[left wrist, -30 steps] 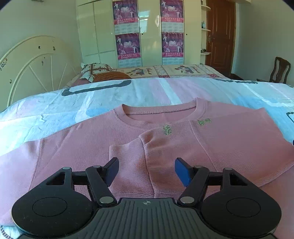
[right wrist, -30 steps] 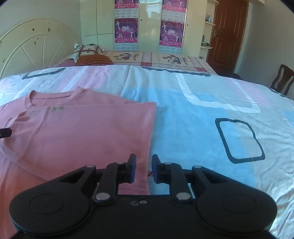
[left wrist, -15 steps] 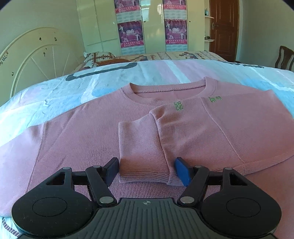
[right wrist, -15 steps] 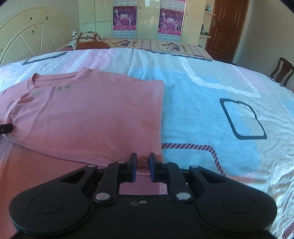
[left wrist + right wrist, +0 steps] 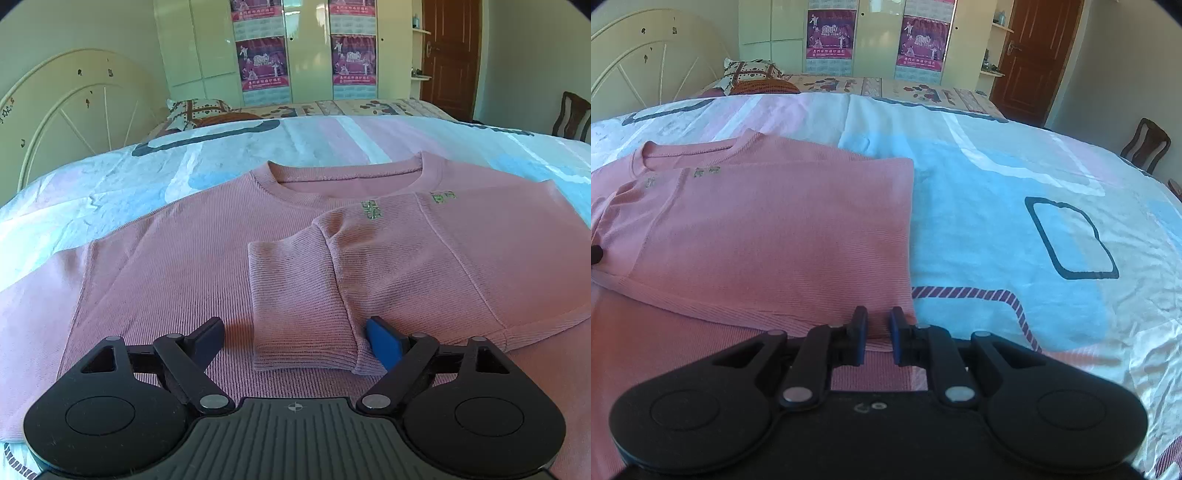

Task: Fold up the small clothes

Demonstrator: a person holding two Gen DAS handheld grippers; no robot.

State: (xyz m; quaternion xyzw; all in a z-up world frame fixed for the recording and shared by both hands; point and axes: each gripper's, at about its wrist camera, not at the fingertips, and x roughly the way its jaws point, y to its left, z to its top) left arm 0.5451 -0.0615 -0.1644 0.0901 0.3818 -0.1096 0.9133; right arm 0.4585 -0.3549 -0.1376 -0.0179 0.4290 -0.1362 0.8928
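A pink ribbed sweater (image 5: pixel 177 266) lies flat on the bed, neck away from me. Its right side and sleeve are folded over the body, and the sleeve cuff (image 5: pixel 303 332) lies on the middle. My left gripper (image 5: pixel 295 343) is open, its jaws on either side of that cuff, low over the cloth. In the right wrist view the sweater (image 5: pixel 775 236) has a straight folded right edge. My right gripper (image 5: pixel 874 338) stands at the sweater's lower right corner with a narrow gap between its jaws and pink cloth in that gap.
The bed has a pale sheet (image 5: pixel 1015 229) with blue, pink and white shapes. A white headboard (image 5: pixel 74 118) stands at the left, pillows (image 5: pixel 199 110) at the far end. A wardrobe, a brown door (image 5: pixel 1030 55) and a wooden chair (image 5: pixel 1145 144) are behind.
Both grippers have moved back towards the sweater's lower part. The left gripper now straddles the folded sleeve cuff. The right gripper's jaws have opened slightly.
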